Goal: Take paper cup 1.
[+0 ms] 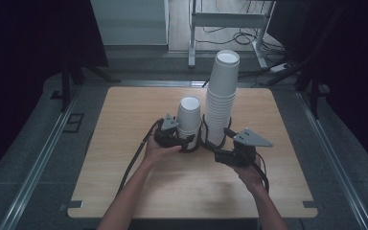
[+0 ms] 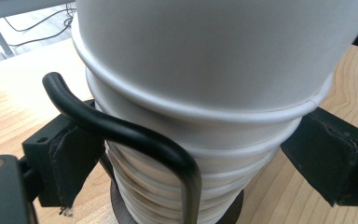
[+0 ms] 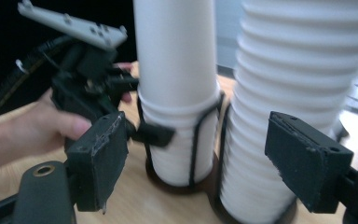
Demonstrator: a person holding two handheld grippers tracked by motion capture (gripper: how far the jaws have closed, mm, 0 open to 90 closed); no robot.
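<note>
- Two stacks of white paper cups stand in a black wire holder (image 1: 202, 140) in the middle of the tabletop (image 1: 124, 124). The wire rings go around the bottom of each stack so the cups do not tip over.
- The short stack (image 1: 189, 117) is on the left. The tall stack (image 1: 222, 96) is just beside it on the right, and it leans a little.
- The left gripper (image 1: 184, 142) is down low at the short stack. In the left gripper view its jaws sit on both sides of the cups (image 2: 205, 93), with a wire loop (image 2: 121, 130) in front. They look pressed on the lower cups, likely to keep the stack still or hold it steady.
- The right gripper (image 1: 225, 143) is near the foot of the tall stack. In the right gripper view its jaws are apart, with nothing in them. The tall stack (image 3: 298, 93) stands between them but farther back, so they do not touch it.
- I think the right hand is free to get the next cup while the left hand keeps the short stack steady.
</note>
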